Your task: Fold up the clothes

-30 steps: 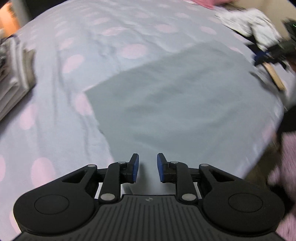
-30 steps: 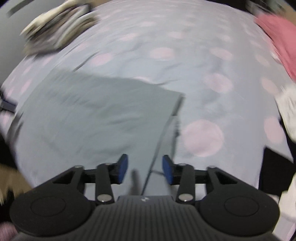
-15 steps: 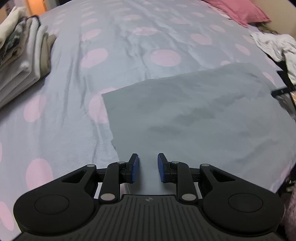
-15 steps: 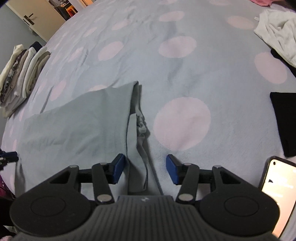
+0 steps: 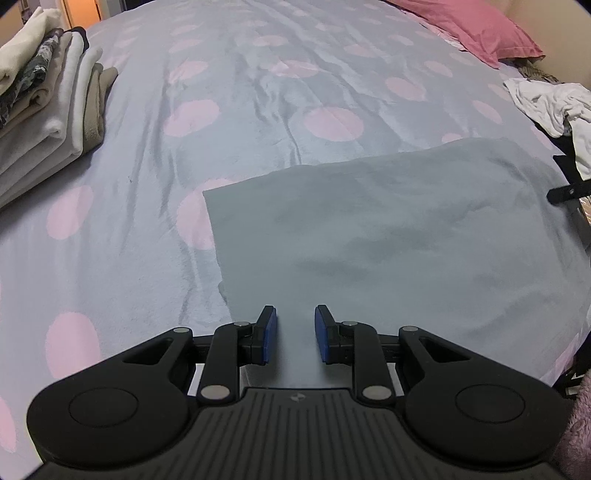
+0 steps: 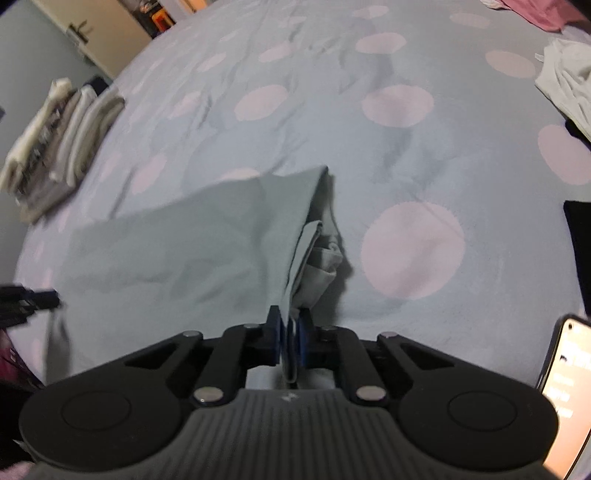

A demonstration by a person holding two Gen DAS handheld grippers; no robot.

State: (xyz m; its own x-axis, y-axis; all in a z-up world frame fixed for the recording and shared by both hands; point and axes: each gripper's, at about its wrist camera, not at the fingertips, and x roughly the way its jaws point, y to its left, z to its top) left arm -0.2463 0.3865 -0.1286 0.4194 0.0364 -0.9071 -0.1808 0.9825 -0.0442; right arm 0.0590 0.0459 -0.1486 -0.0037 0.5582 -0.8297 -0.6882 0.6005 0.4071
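A grey-green garment (image 5: 388, 236) lies spread flat on the bed, folded to a rough rectangle. My left gripper (image 5: 295, 334) is open just above its near left edge, with cloth showing between the pads. In the right wrist view the same garment (image 6: 177, 251) has its right edge lifted. My right gripper (image 6: 290, 332) is shut on that right edge, and the layered cloth rises in a fold from the jaws.
The bed has a pale blue cover with pink dots (image 5: 258, 92). A stack of folded clothes (image 5: 40, 107) sits at the far left. A white crumpled garment (image 5: 546, 103) and a pink pillow (image 5: 476, 26) lie at the right. A phone (image 6: 565, 391) lies by my right gripper.
My right gripper has closed on the garment's right edge and lifted it. My left gripper has stayed open over the near left edge.
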